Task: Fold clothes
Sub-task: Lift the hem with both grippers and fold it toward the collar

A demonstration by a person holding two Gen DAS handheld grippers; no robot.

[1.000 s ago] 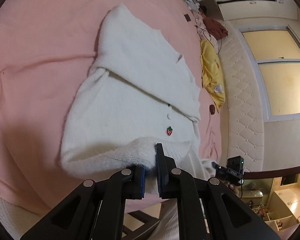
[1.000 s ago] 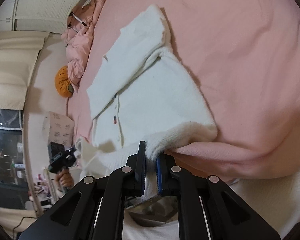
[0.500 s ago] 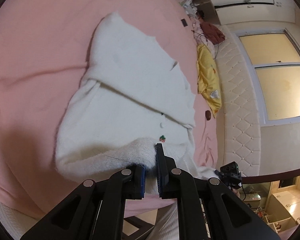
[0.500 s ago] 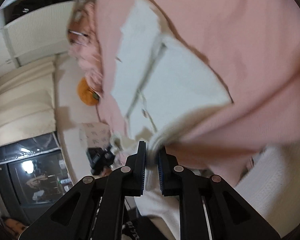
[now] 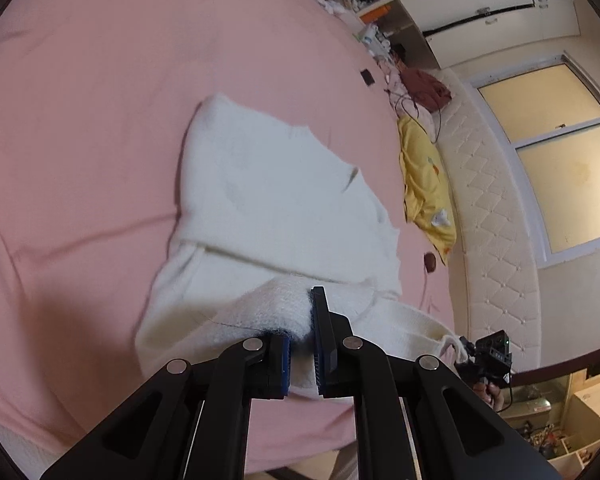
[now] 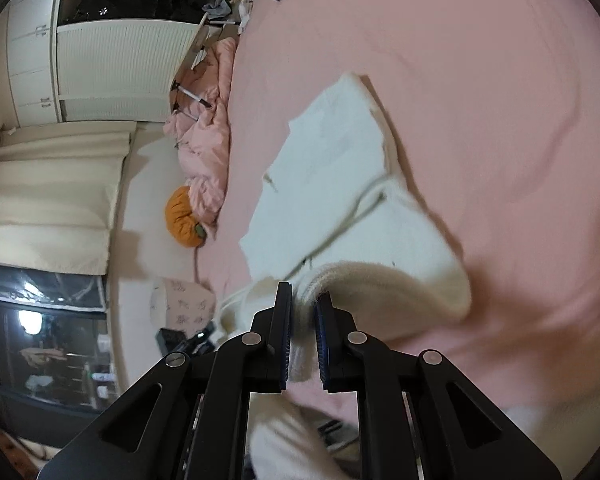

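A fluffy white cardigan (image 5: 276,200) lies partly folded on the pink bed (image 5: 80,128), its sleeves laid across the body. My left gripper (image 5: 300,340) is shut on the near hem, which is raised off the sheet. In the right wrist view the same white cardigan (image 6: 340,176) stretches away, and my right gripper (image 6: 302,320) is shut on the other end of the hem, which curls up over the body. Beyond each gripper the other hand-held gripper (image 5: 490,354) shows small at the bed's edge.
A yellow garment (image 5: 424,184) and a dark red one (image 5: 424,84) lie by the quilted headboard (image 5: 496,248). A pink duvet (image 6: 208,128) and an orange pumpkin cushion (image 6: 184,222) sit at the bed's side. White wardrobes (image 6: 100,56) stand behind.
Both grippers have lifted the hem and carried it forward over the cardigan's body. The strawberry button is now covered by the raised hem. The right wrist view has swung and tilted.
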